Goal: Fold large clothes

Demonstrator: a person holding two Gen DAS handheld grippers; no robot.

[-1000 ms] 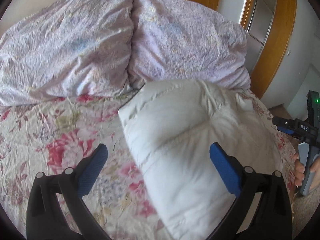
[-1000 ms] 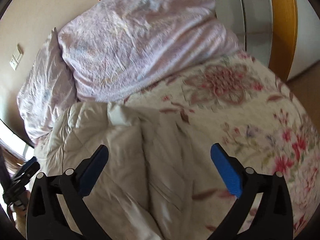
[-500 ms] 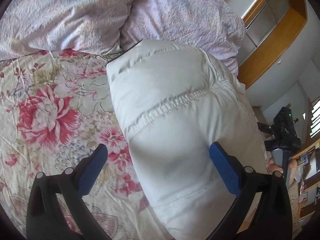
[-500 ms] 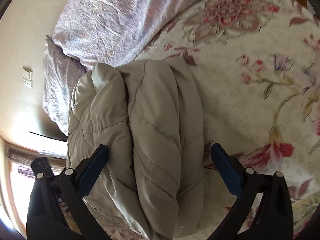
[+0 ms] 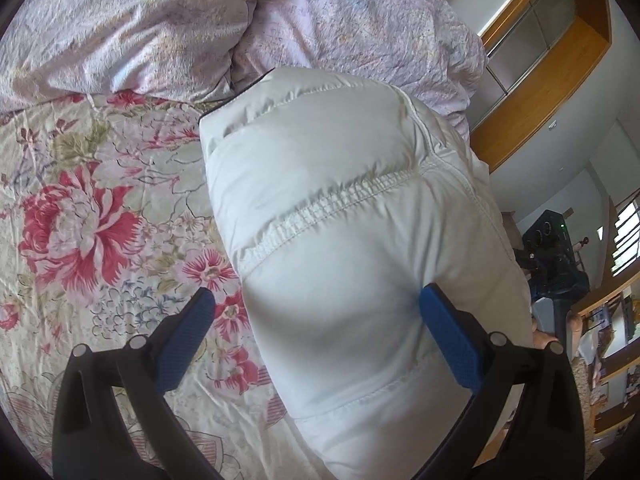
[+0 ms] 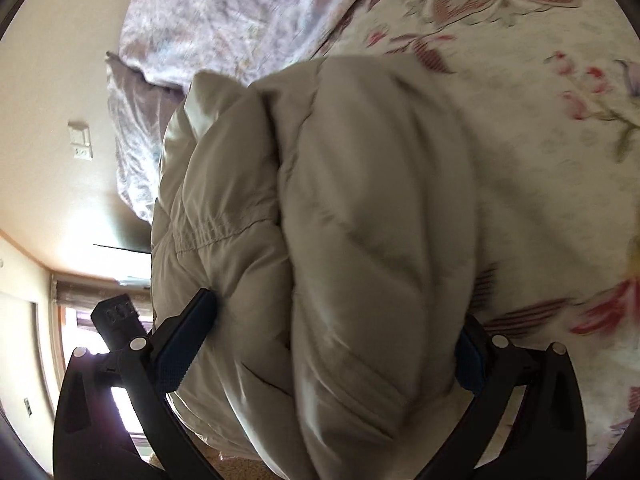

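A puffy white quilted jacket [image 5: 340, 240], folded into a thick bundle, lies on the floral bedspread [image 5: 100, 220]. My left gripper [image 5: 316, 336] is open, low over the bundle's near end; its right pad [image 5: 448, 336] presses into the padding and its left pad [image 5: 184, 336] is over the bedspread. In the right wrist view the same jacket [image 6: 328, 240] fills the middle. My right gripper [image 6: 332, 344] is open wide and straddles the bundle from its side, one blue pad [image 6: 188, 340] against the upper layer, the other [image 6: 470, 364] mostly hidden beside the lower layer.
Two lilac pillows [image 5: 200, 20] lie at the head of the bed, touching the jacket's far end. A wooden wardrobe [image 5: 540, 80] stands past the bed's right edge. The other gripper [image 5: 556, 272] shows at that edge. A wall with a switch [image 6: 80, 144] is on the left.
Both grippers have moved down and closer to the jacket. The right gripper now straddles the bundle with its pads against it; the left one's right pad now touches the padding.
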